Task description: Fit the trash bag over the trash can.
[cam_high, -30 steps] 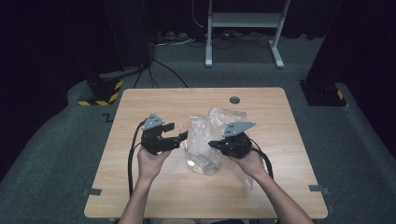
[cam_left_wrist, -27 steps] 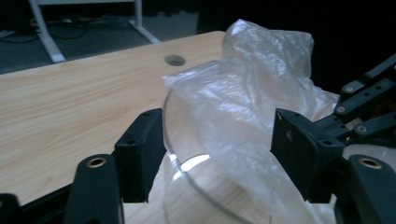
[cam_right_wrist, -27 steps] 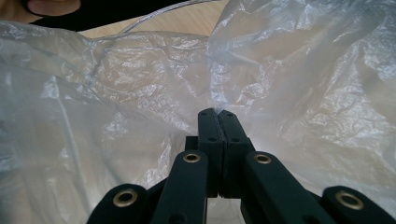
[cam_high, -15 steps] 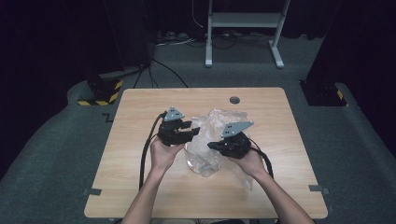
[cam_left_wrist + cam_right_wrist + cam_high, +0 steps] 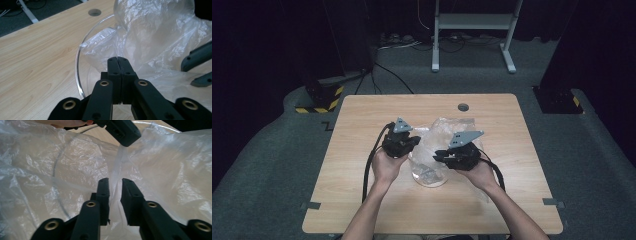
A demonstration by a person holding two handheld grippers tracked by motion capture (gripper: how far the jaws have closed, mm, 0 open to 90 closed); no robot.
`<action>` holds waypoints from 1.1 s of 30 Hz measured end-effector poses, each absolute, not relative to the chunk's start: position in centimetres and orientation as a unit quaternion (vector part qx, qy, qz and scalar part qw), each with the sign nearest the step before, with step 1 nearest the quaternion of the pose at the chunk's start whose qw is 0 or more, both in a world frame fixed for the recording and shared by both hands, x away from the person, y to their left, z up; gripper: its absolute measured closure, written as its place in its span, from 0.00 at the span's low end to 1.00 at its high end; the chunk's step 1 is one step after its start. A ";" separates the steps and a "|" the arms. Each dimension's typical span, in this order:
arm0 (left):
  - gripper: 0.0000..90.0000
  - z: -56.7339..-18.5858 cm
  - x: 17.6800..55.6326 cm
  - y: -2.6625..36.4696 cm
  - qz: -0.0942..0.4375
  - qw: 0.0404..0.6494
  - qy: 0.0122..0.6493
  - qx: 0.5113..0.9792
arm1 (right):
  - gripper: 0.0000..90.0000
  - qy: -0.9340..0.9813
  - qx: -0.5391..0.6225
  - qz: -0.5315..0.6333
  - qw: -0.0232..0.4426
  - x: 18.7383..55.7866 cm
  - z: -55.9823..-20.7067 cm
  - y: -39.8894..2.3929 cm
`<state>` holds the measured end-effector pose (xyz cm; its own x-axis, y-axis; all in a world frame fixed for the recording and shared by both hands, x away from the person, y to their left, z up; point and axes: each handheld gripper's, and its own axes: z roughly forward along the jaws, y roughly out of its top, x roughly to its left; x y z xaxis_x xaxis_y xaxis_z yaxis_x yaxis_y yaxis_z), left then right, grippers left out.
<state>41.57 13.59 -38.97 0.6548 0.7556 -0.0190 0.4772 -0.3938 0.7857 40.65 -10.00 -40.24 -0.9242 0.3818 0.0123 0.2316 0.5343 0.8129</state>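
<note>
Mid-table, a clear plastic bag drapes over a glass bowl. The left gripper has just pinched its film; the right gripper is letting go (handover underway, bowl still bagged).

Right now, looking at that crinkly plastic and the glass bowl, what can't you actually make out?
- Bowl's contents: in the high view the clear plastic bag drapes over the glass bowl; something small lies inside, too small to identify.
- Left gripper: jaws shut at the bag's film; whether a fold is pinched is hidden.
- Right gripper: the film between its parted jaws hides the bowl's far rim.
</note>
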 end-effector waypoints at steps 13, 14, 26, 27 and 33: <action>1.00 -39.3 41.2 14.0 0.166 0.394 0.378 0.822 | 0.53 0.816 0.248 0.470 0.229 39.8 -37.8 -13.3; 0.99 -39.3 41.2 14.0 0.166 0.394 0.378 0.822 | 0.53 0.816 0.248 0.470 0.229 39.8 -37.8 -13.3; 0.99 -39.9 41.1 13.5 0.153 0.397 0.372 0.825 | 0.55 0.802 0.327 0.461 0.191 42.1 -38.8 -15.3; 0.99 -39.9 41.1 13.5 0.152 0.398 0.372 0.825 | 0.65 0.806 0.320 0.461 0.186 42.1 -39.2 -14.9; 0.99 -40.0 40.9 13.5 0.153 0.400 0.369 0.825 | 0.87 0.816 0.299 0.448 0.210 41.8 -39.0 -13.8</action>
